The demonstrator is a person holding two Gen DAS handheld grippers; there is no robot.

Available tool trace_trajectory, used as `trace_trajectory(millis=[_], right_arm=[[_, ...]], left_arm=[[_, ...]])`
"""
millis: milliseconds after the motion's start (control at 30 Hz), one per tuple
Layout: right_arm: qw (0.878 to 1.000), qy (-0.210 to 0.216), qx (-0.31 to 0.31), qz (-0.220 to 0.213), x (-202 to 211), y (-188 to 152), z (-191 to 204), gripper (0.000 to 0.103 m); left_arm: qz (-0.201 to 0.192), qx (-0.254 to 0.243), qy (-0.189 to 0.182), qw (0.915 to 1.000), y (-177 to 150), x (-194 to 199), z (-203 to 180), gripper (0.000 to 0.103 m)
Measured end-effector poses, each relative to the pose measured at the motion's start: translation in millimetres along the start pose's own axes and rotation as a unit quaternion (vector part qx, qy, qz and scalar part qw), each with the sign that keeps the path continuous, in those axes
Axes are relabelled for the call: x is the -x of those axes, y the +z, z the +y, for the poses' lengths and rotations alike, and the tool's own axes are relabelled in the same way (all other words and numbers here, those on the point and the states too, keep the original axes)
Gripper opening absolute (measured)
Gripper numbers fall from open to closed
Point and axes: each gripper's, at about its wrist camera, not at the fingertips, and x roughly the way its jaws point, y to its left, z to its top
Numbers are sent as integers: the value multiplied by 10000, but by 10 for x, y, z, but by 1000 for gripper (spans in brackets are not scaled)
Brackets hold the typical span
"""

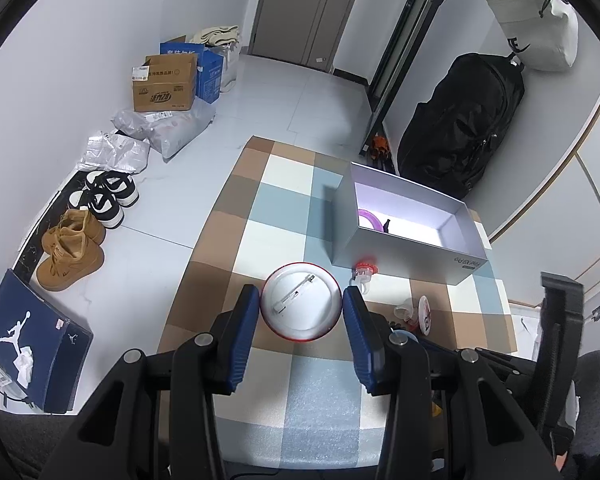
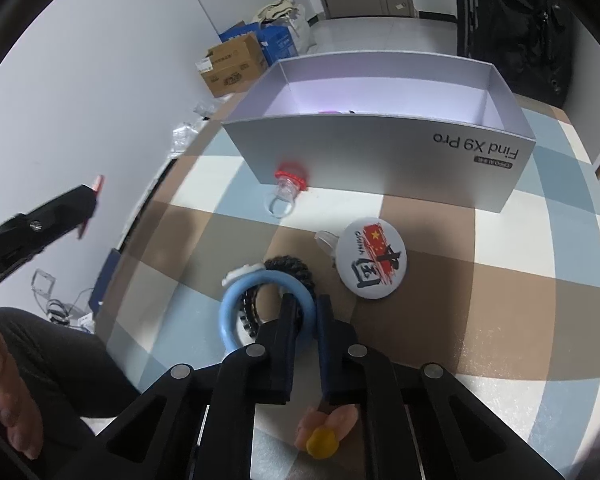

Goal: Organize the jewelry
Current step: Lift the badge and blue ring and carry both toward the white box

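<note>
Left tongs (image 1: 301,312) grip a badge (image 1: 300,304) by its rim. Right tongs (image 2: 305,312) are closed on the blue ring (image 2: 236,300) at its 4 o'clock arc. Ring appears light, rigid and smooth; hold across the band.

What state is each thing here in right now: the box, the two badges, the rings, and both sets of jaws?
Grey box: open, lidless.
Round badge: gripped by left gripper, pin side up.
Blue ring: pinched by right gripper.
Flag badge: lying face up.
Red-topped ring: against the box wall.
</note>
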Motion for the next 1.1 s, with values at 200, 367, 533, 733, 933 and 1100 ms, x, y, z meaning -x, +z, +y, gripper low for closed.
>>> trace_trajectory(millis=[200,367,533,733,933,1100], right_arm=[[9997,102,-28,-241,161,27,9,8],[9988,258,-182,-377,274,67,-75,8],[9983,330,-328,-358,272,114,-168,8],[9976,327,-597,87,100,46,-423,8],[9965,480,-674,117,133,20,-522,8],[9939,611,-886,246,99,-9,-614,12]], left_arm=[[-49,24,-29,10000,40,-5,-62,37],[-30,13,-58,10000,89,-64,-154,37],[73,-61,-56,9999,130,-159,-265,37],[105,-167,-11,9998,187,-235,-385,37],[123,-157,-58,9998,233,-274,-466,37],[196,-256,-68,9995,229,-335,-563,37]])
